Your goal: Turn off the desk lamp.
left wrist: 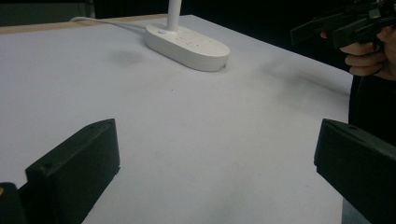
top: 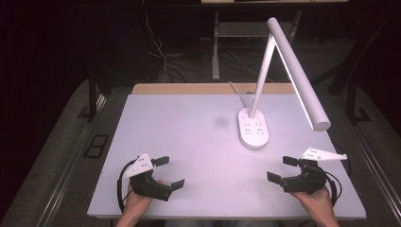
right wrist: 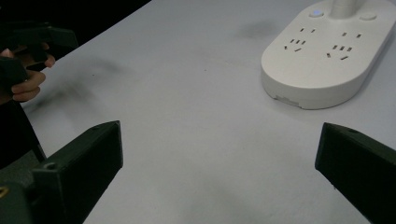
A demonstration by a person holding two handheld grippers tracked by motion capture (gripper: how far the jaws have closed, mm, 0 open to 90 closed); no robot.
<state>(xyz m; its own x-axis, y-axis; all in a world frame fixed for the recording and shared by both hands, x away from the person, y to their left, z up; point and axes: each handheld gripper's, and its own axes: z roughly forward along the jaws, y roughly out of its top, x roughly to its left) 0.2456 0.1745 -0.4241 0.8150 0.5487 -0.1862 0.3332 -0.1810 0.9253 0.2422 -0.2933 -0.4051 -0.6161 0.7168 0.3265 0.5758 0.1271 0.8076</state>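
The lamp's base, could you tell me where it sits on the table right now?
In the high view the lamp base stands right of the table's centre, toward the far edge, ahead of the right hand-held gripper.

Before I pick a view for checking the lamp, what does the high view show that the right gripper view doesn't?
High view: the lamp's upright arm and long light bar, plus the floor cables behind the table. Right gripper view: the socket slots on the base up close and a small blue light. Both: the lamp base, the white tabletop, both open grippers.
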